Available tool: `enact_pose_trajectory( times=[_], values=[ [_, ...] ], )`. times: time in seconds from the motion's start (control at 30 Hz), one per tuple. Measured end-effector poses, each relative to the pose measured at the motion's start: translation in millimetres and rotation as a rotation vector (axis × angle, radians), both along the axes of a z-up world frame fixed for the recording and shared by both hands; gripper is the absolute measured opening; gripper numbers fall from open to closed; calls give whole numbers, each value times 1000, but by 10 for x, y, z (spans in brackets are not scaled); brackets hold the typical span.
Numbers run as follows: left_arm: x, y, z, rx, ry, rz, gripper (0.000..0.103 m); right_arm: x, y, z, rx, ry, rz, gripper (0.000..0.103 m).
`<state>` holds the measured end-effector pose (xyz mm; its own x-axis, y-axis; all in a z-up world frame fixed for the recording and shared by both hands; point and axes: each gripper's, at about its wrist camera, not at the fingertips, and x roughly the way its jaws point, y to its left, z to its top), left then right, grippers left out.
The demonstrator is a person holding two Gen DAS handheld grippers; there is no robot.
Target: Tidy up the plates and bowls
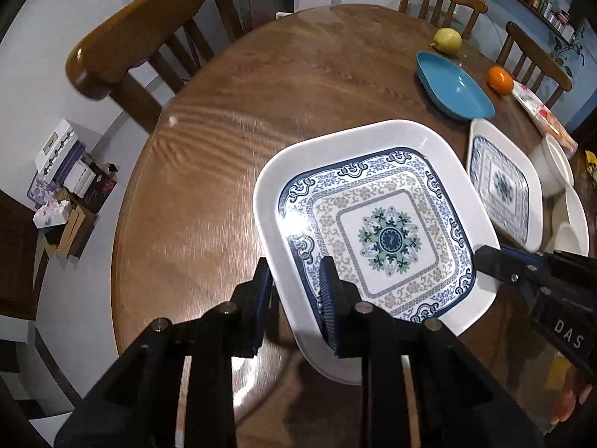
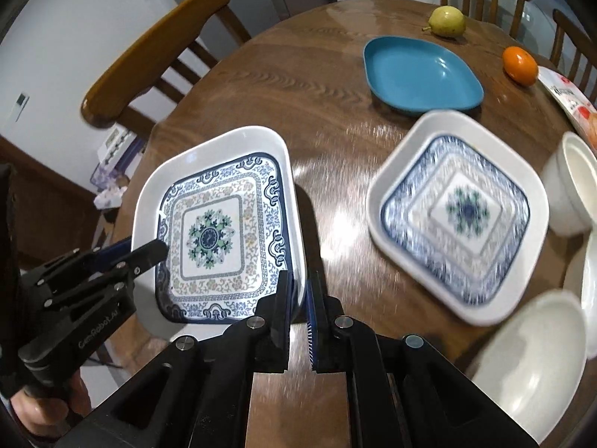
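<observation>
Left wrist view: left hand-held gripper (image 1: 296,291) narrow, clamped on the near-left rim of the large patterned plate (image 1: 377,224), one finger under the rim, one on top. Plate is lifted off the table (image 1: 224,149) and tilted. Right hand-held gripper (image 1: 485,259) comes in from the right and pinches the opposite rim, so it's a two-handed carry. Smaller patterned plate (image 1: 502,186) lies to the right, just beyond the carried plate's far-right edge; blue dish (image 1: 453,87) further back. White bowls (image 1: 556,171) mostly cut off at the frame edge.

Right wrist view: right gripper (image 2: 300,298) shut on the plate's (image 2: 216,224) right rim; left gripper (image 2: 149,252) on the far rim. Here the gap shows properly: smaller plate (image 2: 459,212) sits flat on the table, apart from the held plate and to the right gripper's own right, nearer that hand. Likely next move is sideways to the right, toward the other dishes; which goes on which I can't judge. Three white bowls visible here, nearest one (image 2: 530,366) low right, close to the path. Pear (image 2: 447,20) and orange (image 2: 520,65) well back.
</observation>
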<state>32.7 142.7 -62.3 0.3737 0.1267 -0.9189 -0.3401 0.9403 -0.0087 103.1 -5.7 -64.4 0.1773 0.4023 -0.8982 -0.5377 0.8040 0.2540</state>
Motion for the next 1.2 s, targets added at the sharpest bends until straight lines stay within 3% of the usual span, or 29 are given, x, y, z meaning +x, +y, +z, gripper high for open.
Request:
enact_pose_trajectory(
  times=[0.53,1.1,1.17,1.2],
  values=[
    [-270,-319,-132,30,21,-60,23,-565,-361,-237,-13,31,-30,11],
    [-136,-374,-265,52,40,-104,25,-596,-381,-378,-63,8,-94,15],
    [-142,-372,-244,56,30,-108,27,-609,-397,-330,-67,-12,-94,16],
    [-147,-364,-228,55,27,-105,34,-607,-402,-304,-62,-19,-93,17]
  ],
)
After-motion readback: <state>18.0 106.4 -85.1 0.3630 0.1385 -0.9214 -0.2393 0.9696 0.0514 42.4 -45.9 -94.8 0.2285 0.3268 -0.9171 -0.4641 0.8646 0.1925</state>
